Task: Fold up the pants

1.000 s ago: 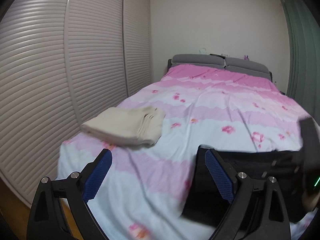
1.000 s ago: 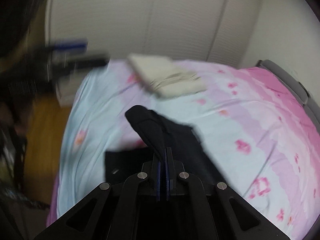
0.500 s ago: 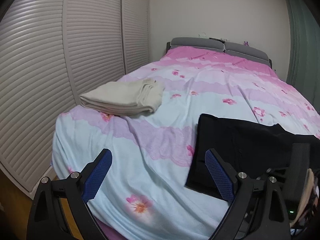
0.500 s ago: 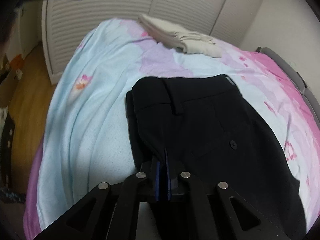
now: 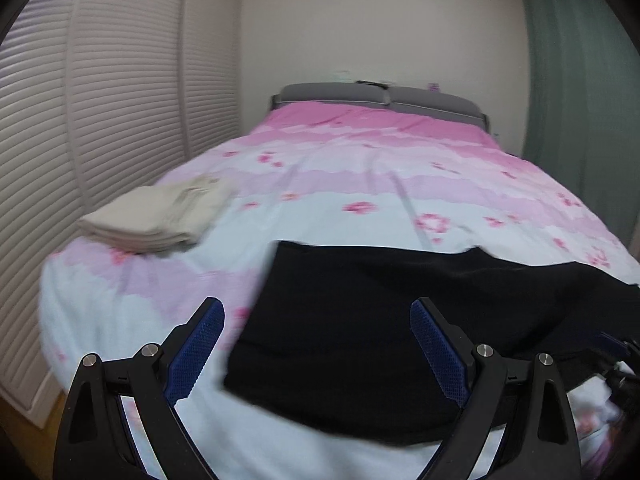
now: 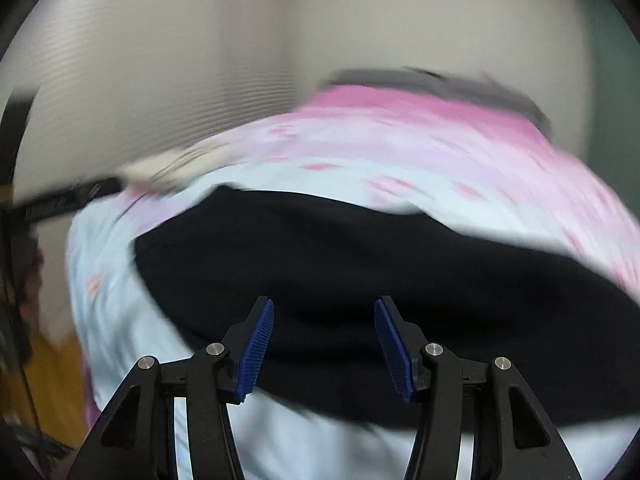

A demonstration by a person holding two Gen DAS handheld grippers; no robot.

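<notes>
Your left claw (image 5: pixel 316 344) is spread wide apart with nothing between its blue pads (image 5: pixel 438 354); it hangs above the near end of the bed (image 5: pixel 360 184). Your right claw (image 6: pixel 324 344) also stands apart and empty, over the same spot, though its view is smeared with blur.

The black pants (image 5: pixel 392 320) lie flat across the foot of the bed on the pink and pale-blue flowered cover, stretching from near the middle off toward your right. In the left view, their left edge runs between the two pads. In the right view, the pants (image 6: pixel 360 264) fill the space just beyond both pads.

A folded cream cloth (image 5: pixel 160 216) sits well apart from them, near the left edge of the bed beside the slatted closet doors (image 5: pixel 120 100). A grey headboard (image 5: pixel 380 98) closes the far end, with a green curtain (image 5: pixel 580 100) to its right.
</notes>
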